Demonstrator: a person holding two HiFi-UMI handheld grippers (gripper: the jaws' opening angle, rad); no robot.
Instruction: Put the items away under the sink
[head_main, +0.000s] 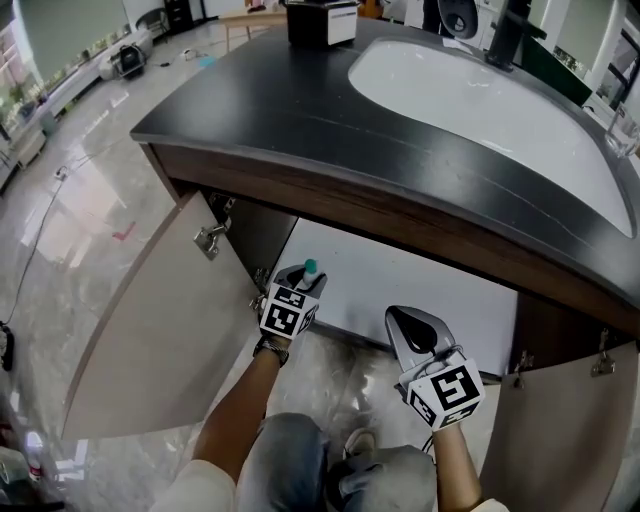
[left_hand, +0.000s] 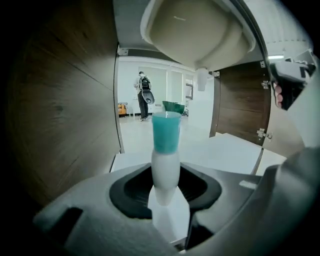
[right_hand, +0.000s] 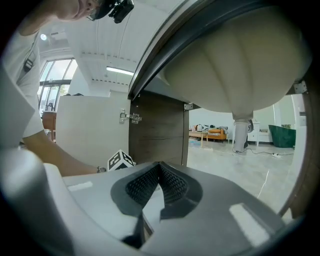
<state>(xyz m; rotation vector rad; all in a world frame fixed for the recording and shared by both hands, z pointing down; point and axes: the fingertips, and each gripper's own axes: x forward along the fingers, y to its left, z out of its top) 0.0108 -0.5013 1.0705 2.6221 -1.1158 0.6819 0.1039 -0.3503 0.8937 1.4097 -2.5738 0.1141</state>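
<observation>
Both grippers hang before the open cabinet (head_main: 420, 285) under the sink (head_main: 480, 100). My left gripper (head_main: 298, 280) is clamped on a small white bottle (left_hand: 165, 155), its teal cap (head_main: 310, 267) pointing past the jaws toward the cabinet's left front corner. My right gripper (right_hand: 159, 182), beside it, has its jaws pressed together, empty.

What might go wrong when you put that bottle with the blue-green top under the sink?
The bottle sticks out past the left gripper, pinched only near its base, so it might slip or swing. Its teal cap could bump the basin or drain stub hanging inside the cabinet.
</observation>
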